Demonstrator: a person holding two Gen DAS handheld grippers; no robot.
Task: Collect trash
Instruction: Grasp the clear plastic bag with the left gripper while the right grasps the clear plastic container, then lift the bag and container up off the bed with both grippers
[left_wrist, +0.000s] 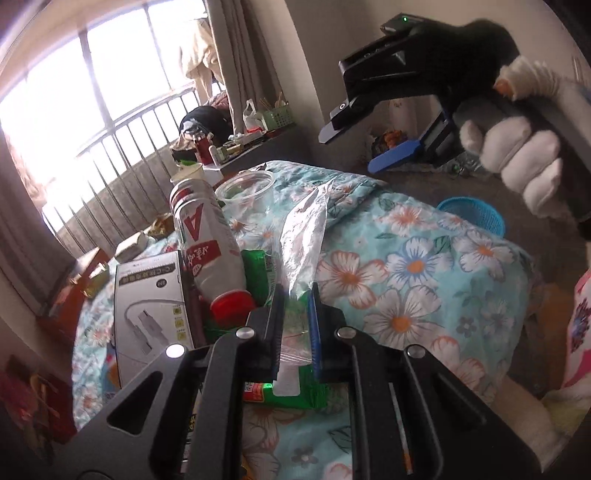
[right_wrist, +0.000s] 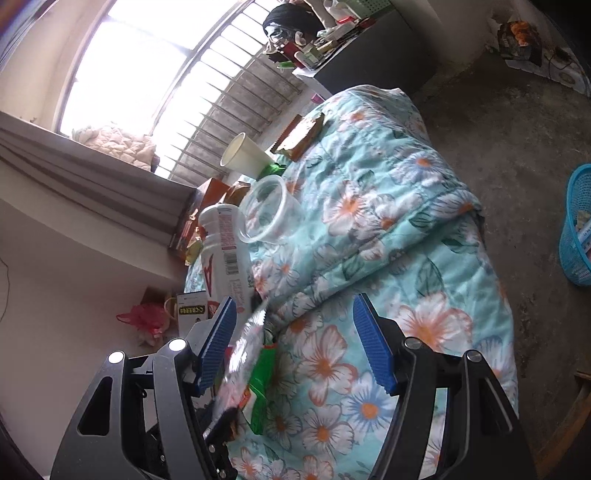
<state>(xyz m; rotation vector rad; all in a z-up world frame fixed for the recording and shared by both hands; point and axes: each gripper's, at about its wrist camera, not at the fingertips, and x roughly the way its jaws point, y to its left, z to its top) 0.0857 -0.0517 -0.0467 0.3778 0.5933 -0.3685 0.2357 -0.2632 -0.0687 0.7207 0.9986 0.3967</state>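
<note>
I am holding the left gripper (left_wrist: 295, 314) clenched on a crumpled clear plastic bag (left_wrist: 306, 229), its pads pinching the bag's lower end while the rest is sticking up above the jaws. The bag is sitting over the bed with the turquoise floral quilt (left_wrist: 424, 266), near the quilt's left edge, just beside a green snack wrapper (left_wrist: 262, 273) and a white plastic bottle with a red cap (left_wrist: 207, 236) lying against a white cardboard box (left_wrist: 147, 314).

I am judging this as the pick-up step: 1 piece of trash is gripped and now needs carrying to the blue mesh basket (right_wrist: 578, 229) on the floor, well apart from the bed's right edge. That move is calling for a lift clear of the bottle before swinging across.

The right gripper (right_wrist: 295, 347) is standing released, nothing between its blue pads (right_wrist: 373, 347), hovering over the quilt.

The left wrist view is showing the grip itself and the gloved hand (left_wrist: 517, 162) carrying the right gripper. The right wrist view is showing more of the basket, a clear plastic cup (right_wrist: 266, 210) and a white paper cup (right_wrist: 243, 155) lying near the quilt's far edge.
</note>
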